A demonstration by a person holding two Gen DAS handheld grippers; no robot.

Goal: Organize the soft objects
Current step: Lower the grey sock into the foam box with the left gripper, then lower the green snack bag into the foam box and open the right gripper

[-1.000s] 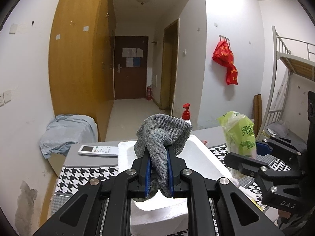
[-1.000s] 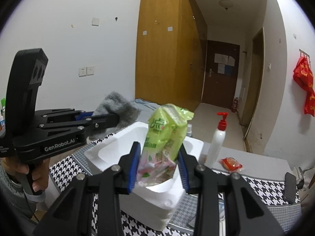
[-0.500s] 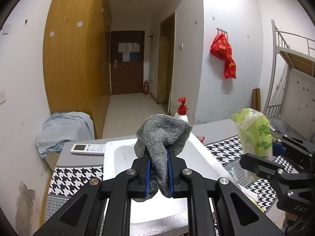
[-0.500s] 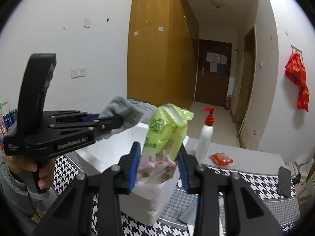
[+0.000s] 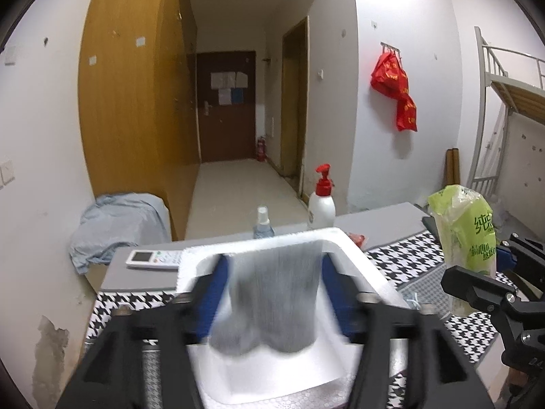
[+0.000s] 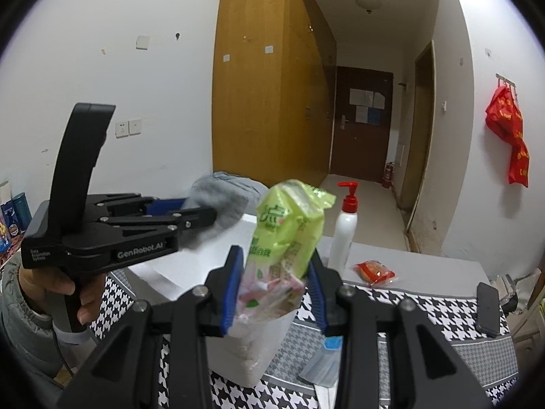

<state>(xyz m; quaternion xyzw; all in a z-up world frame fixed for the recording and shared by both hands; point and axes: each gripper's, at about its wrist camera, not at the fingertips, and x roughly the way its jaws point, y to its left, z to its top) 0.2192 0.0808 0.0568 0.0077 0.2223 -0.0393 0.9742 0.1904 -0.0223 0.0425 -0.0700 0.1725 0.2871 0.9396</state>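
Two grippers over our white foam box [image 5: 361,255] on the houndstooth-covered desk [image 5: 408,259].
Our left gripper [image 5: 272,269] is opening, blurred grey knitted cloth [image 5: 272,293] between its jaws above the box; our right gripper [image 6: 276,279] stays clamped on the green plastic tissue pack [image 6: 289,228].

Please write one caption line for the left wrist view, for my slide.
Left tongs opening, grey cloth dropping over white foam box.

Both wrist cams: shared foam box [image 5: 368,269]
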